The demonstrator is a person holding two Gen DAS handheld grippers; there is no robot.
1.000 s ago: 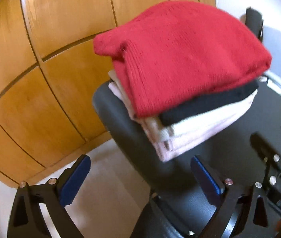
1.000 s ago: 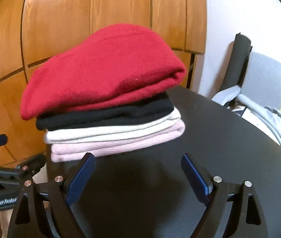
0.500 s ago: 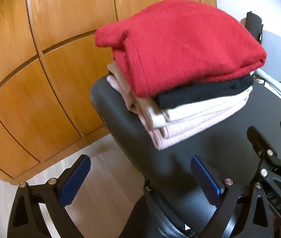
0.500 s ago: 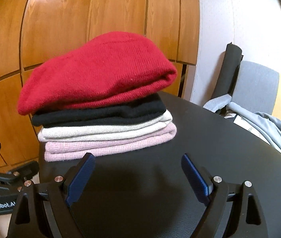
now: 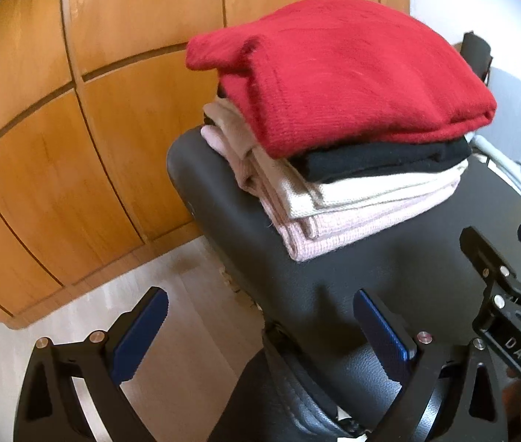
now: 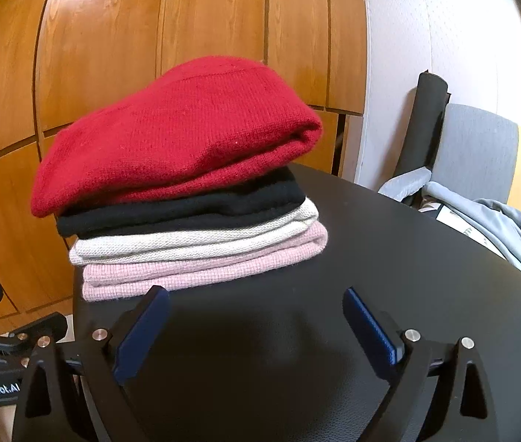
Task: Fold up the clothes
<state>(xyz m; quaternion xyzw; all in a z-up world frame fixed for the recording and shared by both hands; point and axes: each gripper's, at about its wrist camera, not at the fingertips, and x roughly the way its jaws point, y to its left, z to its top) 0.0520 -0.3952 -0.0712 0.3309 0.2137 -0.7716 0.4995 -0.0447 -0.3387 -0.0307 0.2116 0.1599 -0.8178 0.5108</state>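
Widening right tool (image 6: 254, 328), nothing between | red sweater (image 6: 186, 136) stack unmoved

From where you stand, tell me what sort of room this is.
Probably a room in a home or an office: wooden panelled cabinet doors behind a black leather-topped table with a stack of folded knitwear, and a grey upholstered chair beside it.

red sweater (image 6: 186, 136) tops folded stack on black table (image 6: 389, 258); right tongs (image 6: 254, 326) just widened, empty.
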